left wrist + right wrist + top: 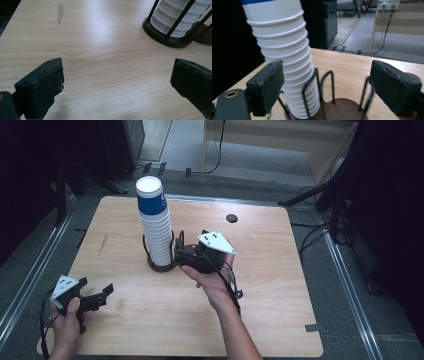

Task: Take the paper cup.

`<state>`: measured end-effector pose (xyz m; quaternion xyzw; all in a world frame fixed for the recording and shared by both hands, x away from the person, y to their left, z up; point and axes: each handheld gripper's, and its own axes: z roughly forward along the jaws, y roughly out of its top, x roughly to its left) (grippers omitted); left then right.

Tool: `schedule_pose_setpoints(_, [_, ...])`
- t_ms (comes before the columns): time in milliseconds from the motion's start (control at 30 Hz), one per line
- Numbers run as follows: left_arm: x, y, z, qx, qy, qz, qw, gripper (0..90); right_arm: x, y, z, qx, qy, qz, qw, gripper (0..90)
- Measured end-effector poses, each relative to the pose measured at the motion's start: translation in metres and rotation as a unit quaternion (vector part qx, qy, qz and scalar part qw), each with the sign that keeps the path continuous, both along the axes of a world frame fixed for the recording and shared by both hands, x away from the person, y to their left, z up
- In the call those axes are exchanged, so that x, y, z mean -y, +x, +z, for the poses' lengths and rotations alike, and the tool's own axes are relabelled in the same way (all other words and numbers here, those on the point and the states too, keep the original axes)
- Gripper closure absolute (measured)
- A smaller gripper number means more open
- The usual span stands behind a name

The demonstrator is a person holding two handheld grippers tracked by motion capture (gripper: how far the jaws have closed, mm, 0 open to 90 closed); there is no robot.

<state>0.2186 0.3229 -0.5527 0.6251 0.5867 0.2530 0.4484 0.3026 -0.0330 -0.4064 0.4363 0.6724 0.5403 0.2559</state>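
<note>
wooden table (260,270) under dim light; a tall stack of paper cups (155,227) stands upright in a wire holder (161,265) near its middle, leaning slightly. light, crushable, best gripped gently around the ribbed side. right gripper (179,251) sits beside it, jaws apart, empty; left gripper (102,292) rests wide open near the table's edge.

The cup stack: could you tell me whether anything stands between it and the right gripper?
Yes. The holder's black wire loops rise around the foot of the cup stack, right before the open right gripper. Above the loops the stack stands bare.
</note>
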Motion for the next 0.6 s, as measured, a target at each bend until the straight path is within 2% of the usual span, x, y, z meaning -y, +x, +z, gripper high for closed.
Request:
schedule_pose_setpoints(333, [0.0, 0.001, 0.0, -0.003, -0.002, -0.001, 1.0, 0.0, -0.027, 0.007, 0.005, -0.003, -0.003, 0.014, 0.9999, 13.0])
schedule_pose_setpoints(600, [0.0, 0.001, 0.0, -0.004, -0.002, -0.001, 1.0, 0.0, -0.035, 0.013, 0.009, 0.004, 0.007, 0.023, 0.9997, 13.0])
